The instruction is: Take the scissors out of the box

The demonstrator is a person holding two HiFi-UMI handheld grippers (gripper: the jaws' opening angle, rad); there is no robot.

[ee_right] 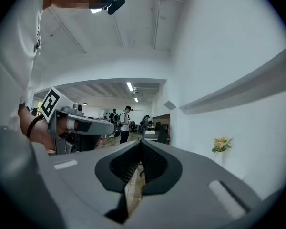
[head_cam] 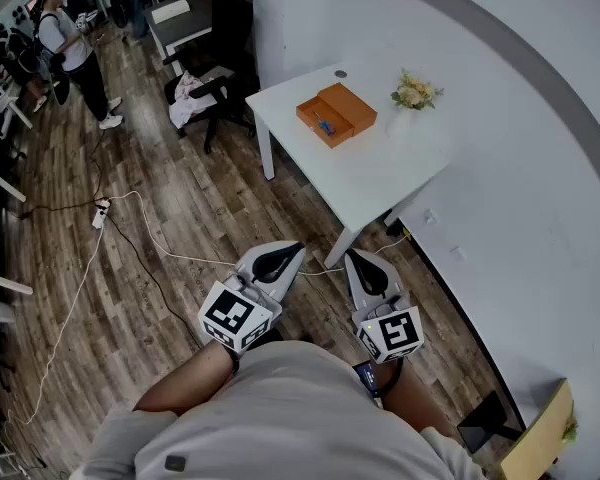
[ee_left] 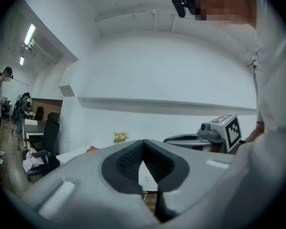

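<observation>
An open orange box (head_cam: pixel 335 113) lies on the white table (head_cam: pixel 380 178) far ahead of me, with blue-handled scissors (head_cam: pixel 325 126) inside it. Both grippers are held close to my body over the wooden floor, well short of the table. My left gripper (head_cam: pixel 298 248) has its jaws shut with nothing between them; its pads meet tip to tip in the left gripper view (ee_left: pixel 143 143). My right gripper (head_cam: pixel 351 256) is likewise shut and empty (ee_right: pixel 141 143). Each gripper shows in the other's view: the right gripper (ee_left: pixel 205 136) and the left gripper (ee_right: pixel 81 125).
A vase of flowers (head_cam: pixel 415 93) stands on the table to the right of the box. A black office chair (head_cam: pixel 215 78) sits left of the table. White cables (head_cam: pixel 150 238) run across the floor. People (head_cam: pixel 70 48) stand at the far left. A curved white wall (head_cam: pixel 520 168) runs along the right.
</observation>
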